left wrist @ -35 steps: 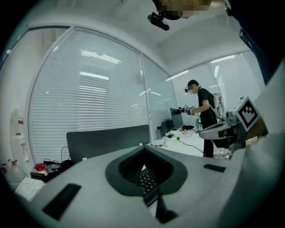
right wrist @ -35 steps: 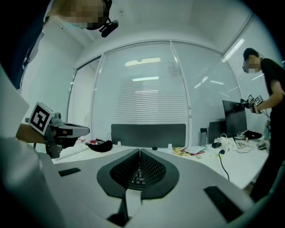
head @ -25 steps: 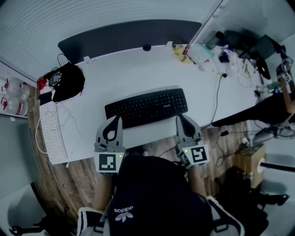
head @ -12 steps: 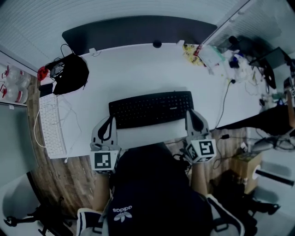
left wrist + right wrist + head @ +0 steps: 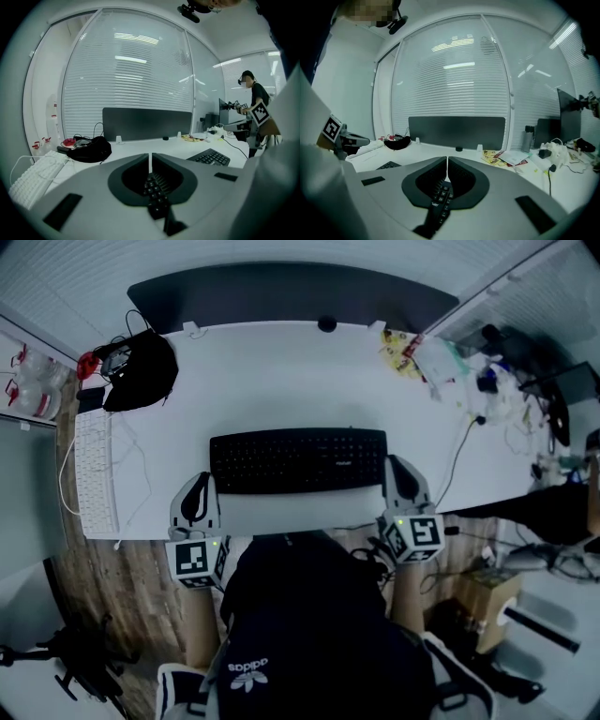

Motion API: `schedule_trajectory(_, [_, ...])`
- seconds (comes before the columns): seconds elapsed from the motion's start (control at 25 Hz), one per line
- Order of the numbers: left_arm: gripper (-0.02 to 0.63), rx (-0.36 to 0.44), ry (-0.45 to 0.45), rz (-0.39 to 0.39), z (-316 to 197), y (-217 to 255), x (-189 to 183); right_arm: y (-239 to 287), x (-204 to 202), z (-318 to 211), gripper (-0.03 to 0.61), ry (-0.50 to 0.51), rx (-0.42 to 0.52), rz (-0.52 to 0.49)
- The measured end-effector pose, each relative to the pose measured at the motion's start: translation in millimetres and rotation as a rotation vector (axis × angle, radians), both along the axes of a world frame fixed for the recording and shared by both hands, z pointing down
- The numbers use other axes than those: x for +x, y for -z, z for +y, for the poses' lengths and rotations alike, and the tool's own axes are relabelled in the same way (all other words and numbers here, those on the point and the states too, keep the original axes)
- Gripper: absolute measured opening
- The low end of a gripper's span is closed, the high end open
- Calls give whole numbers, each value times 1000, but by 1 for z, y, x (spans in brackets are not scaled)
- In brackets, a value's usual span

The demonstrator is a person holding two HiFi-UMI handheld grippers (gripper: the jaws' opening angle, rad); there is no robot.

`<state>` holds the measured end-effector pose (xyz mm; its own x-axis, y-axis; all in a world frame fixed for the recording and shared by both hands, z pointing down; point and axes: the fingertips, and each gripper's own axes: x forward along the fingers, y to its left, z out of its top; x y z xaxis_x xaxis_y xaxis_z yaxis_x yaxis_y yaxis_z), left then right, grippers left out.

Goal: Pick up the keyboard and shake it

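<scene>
One keyboard (image 5: 298, 461) between closed left tool (image 5: 201, 482) and closed right tool (image 5: 397, 465)

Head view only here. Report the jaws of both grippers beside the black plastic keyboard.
Observer: The left gripper has its jaws together with nothing between them. The black plastic keyboard lies off to its right.
Operator: Now the right one.
Observer: The right gripper is also shut and empty, with the keyboard off to its left.
Operator: Confirm whether the keyboard is up.
Observer: No, seen from the side it lies flat on the white desk.
</scene>
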<state>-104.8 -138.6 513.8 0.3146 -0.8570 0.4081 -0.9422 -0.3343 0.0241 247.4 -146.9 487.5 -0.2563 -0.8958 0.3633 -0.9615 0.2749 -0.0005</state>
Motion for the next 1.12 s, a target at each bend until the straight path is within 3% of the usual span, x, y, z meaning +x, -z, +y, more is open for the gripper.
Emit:
schedule_trajectory(0.12, [11,-26,59,-10,3,-6,3,-9,13,-9,6,43,-20,-3])
schedule_trajectory(0.32, [118,-66,108,7,7,-28,11,-25,30,-21,14,81,-64,-10])
schedule_trajectory(0.4, [147,-95,131,30,9,-39,9,-36,32,-24,74,100,-95,-16])
schedule_trajectory(0.48, [164,-128,155,60,11,-52,5,-47,33,-27,94,113,-129,-18])
schedule_trajectory(0.8, [190,-301,145,107,9,-105,3,-82,36,-46,176,100,-249,-51])
schedule_trajectory(1.12, [196,-418,163,133,4,-139,-5,-112,34,-53,184,90,-338,-49])
